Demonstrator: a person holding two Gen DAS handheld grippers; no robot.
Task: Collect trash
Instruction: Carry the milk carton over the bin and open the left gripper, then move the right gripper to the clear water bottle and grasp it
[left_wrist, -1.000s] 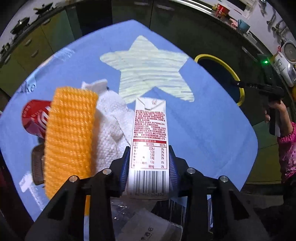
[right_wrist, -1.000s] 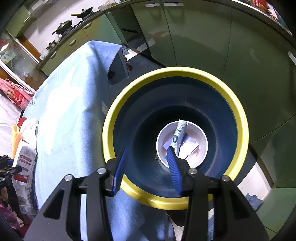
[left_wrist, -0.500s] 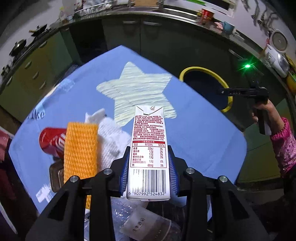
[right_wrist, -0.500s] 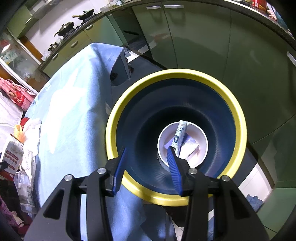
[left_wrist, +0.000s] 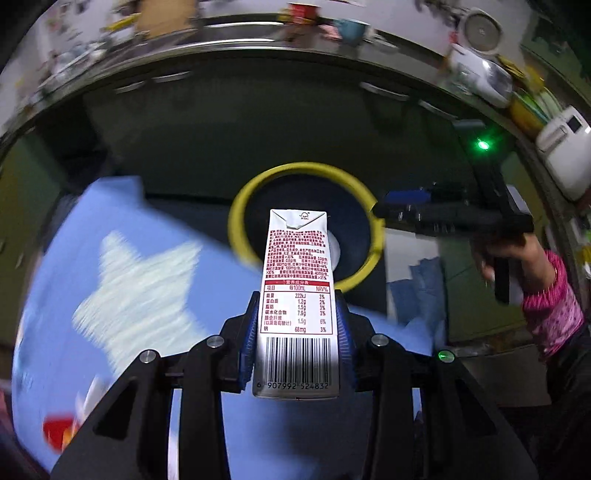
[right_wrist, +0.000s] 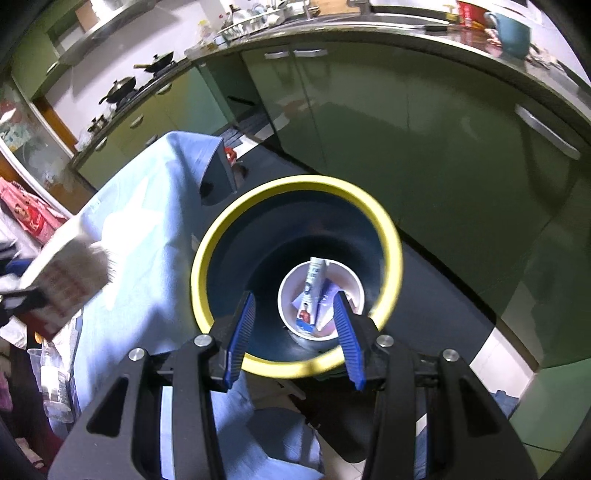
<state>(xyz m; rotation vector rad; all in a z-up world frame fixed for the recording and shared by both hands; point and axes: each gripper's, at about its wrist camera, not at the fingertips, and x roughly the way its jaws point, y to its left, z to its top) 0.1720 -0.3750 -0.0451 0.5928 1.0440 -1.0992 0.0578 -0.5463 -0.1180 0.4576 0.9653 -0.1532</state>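
A white drink carton (left_wrist: 297, 295) with red print and a barcode stands between the blue pads of my left gripper (left_wrist: 295, 325), which is shut on it. Its top points at the yellow-rimmed dark bin (left_wrist: 255, 192) beyond the table's edge. The right wrist view looks down into that bin (right_wrist: 295, 184); a white cup (right_wrist: 286, 295) holding a tube and wrappers lies at its bottom. My right gripper (right_wrist: 295, 321) hangs above the bin's near rim, open, with nothing between its fingers. The carton (right_wrist: 62, 284) shows blurred at the left of that view. The right gripper (left_wrist: 436, 214) also appears beside the bin.
A blue cloth with a pale star (left_wrist: 136, 291) covers the table (right_wrist: 140, 229). A red can (left_wrist: 59, 430) lies at its near left. Green cabinets (right_wrist: 406, 122) and a cluttered counter ring the bin. A hand in a pink sleeve (left_wrist: 550, 299) holds the right gripper.
My left gripper has swung with the carton from over the trash pile toward the bin, now centred ahead. The right gripper has risen and drawn back a little; the bin looks smaller.
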